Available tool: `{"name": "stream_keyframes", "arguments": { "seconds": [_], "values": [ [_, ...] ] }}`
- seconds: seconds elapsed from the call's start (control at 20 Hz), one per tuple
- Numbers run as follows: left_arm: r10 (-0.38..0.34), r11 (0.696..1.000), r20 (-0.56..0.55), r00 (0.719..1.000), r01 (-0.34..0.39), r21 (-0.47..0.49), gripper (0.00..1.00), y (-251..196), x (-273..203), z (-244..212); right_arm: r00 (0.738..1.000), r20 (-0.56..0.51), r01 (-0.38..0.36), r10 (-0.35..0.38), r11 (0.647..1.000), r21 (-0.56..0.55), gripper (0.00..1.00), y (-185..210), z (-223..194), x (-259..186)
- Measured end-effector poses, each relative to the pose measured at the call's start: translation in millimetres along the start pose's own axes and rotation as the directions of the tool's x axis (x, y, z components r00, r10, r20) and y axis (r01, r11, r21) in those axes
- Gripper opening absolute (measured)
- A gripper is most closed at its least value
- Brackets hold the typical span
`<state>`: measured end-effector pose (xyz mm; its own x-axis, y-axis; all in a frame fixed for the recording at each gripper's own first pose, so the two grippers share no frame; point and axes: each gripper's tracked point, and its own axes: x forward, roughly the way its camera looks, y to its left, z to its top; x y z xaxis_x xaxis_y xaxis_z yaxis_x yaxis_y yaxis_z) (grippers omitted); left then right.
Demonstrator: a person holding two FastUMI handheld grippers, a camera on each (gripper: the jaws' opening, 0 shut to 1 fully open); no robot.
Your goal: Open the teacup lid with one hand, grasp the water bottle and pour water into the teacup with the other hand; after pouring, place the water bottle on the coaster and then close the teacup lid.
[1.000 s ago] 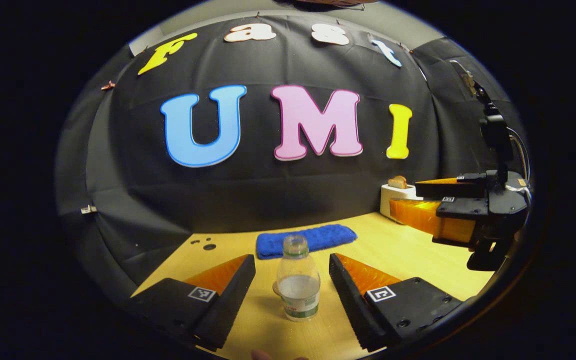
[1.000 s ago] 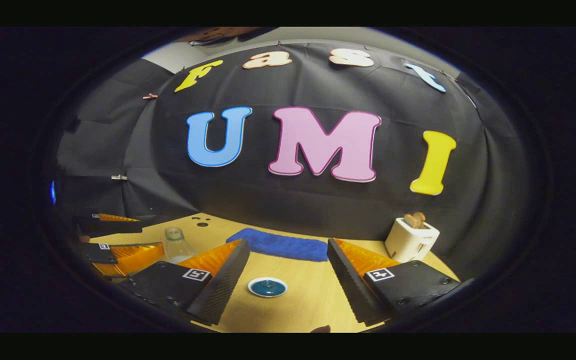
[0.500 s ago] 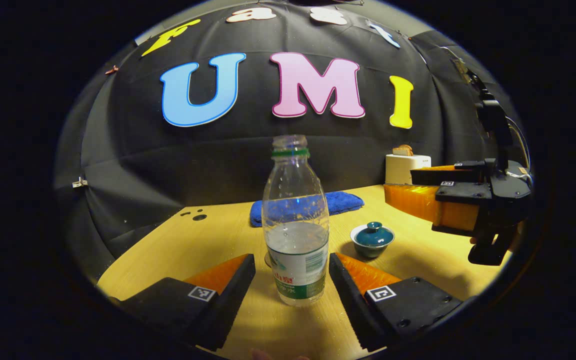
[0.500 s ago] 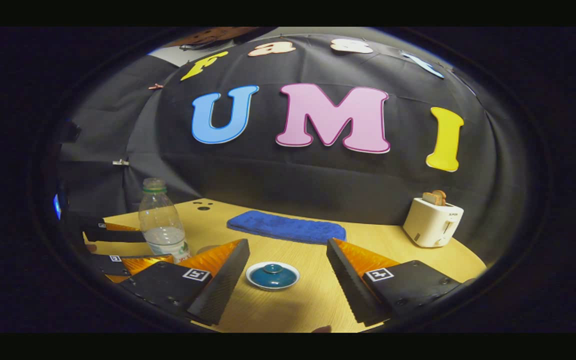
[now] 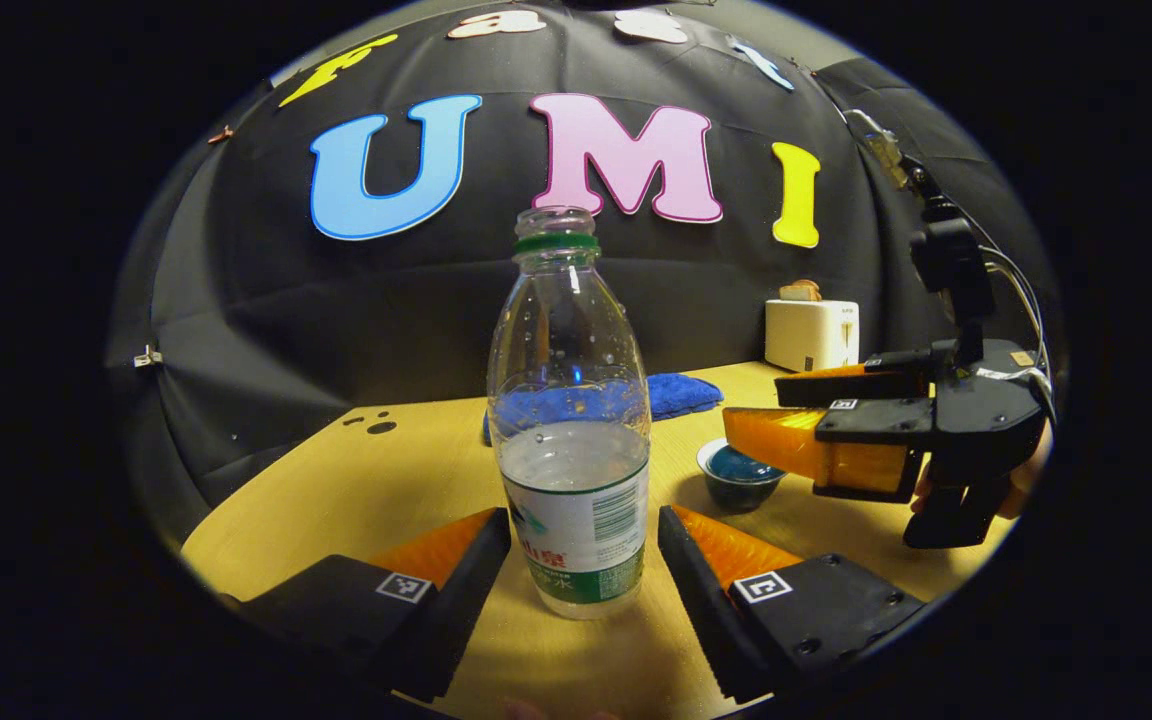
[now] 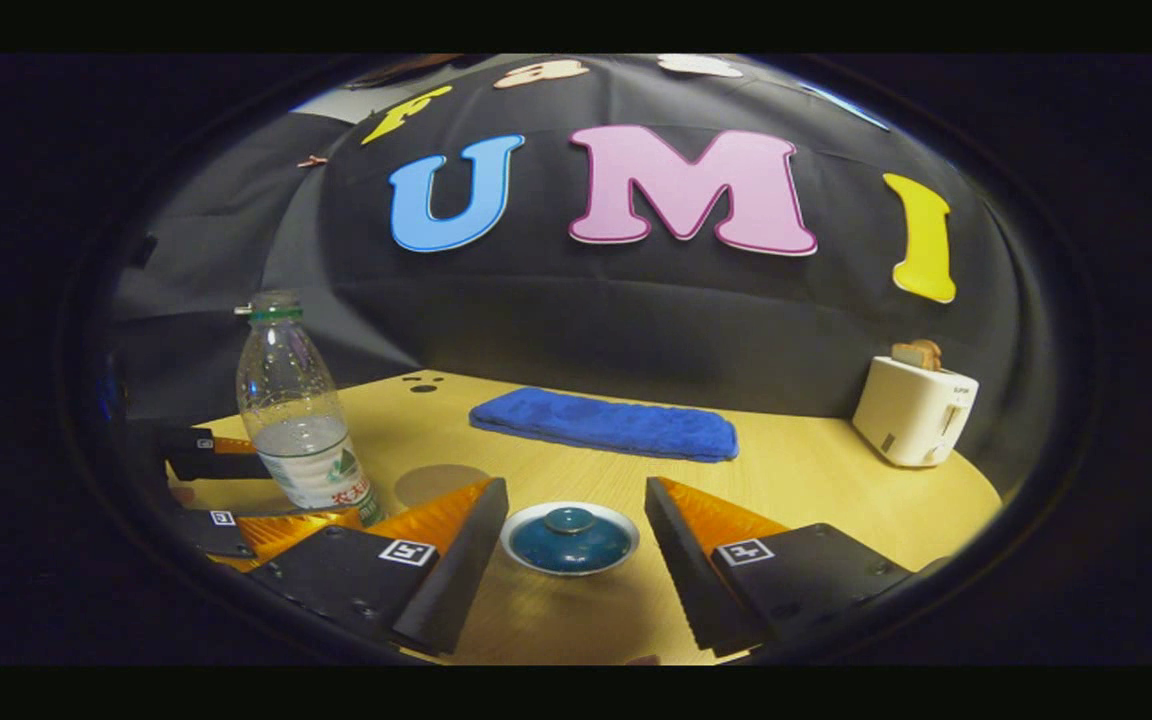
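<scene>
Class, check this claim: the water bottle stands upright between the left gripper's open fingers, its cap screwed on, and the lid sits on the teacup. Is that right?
One detail is wrong: the water bottle has no cap; its mouth is bare above the green ring, as the left gripper view shows. It does stand upright between the open fingers of the left gripper, and the lid sits on the teacup.

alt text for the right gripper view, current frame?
The right gripper hangs open over a lidded blue teacup on a wooden table. To its left a capless water bottle stands between the left gripper's fingers; a blue towel and white toaster sit behind.
</scene>
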<state>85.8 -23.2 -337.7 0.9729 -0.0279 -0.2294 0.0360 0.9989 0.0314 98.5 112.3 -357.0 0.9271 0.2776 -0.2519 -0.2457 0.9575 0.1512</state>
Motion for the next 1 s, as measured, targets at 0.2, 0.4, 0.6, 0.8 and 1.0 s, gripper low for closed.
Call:
{"name": "stream_keyframes", "arguments": {
  "seconds": [0.2,0.4,0.6,0.8,1.0],
  "values": [
    [0.001,1.0,-0.008,1.0,-0.001,-0.005,0.94,0,2,-1,1.0,-0.027,-0.008,0.008,1.0,0.014,0.66,-1,-9,6],
    [0.002,1.0,-0.016,1.0,-0.003,-0.018,0.94,1,6,-1,0.998,-0.055,-0.023,0.024,1.0,0.02,0.66,0,-16,11],
    [0.006,1.0,-0.015,1.0,-0.006,-0.023,0.94,2,7,-2,0.996,-0.079,-0.031,0.036,0.998,0.057,0.38,1,-22,14],
    [0.007,1.0,-0.015,1.0,-0.007,-0.021,0.94,1,9,-1,0.996,-0.075,-0.038,0.042,0.998,0.059,0.35,3,-21,14],
    [0.009,1.0,-0.014,1.0,-0.01,-0.028,0.94,2,11,1,0.997,-0.067,-0.031,0.035,0.998,0.054,0.24,1,-19,13]
  ]
}}
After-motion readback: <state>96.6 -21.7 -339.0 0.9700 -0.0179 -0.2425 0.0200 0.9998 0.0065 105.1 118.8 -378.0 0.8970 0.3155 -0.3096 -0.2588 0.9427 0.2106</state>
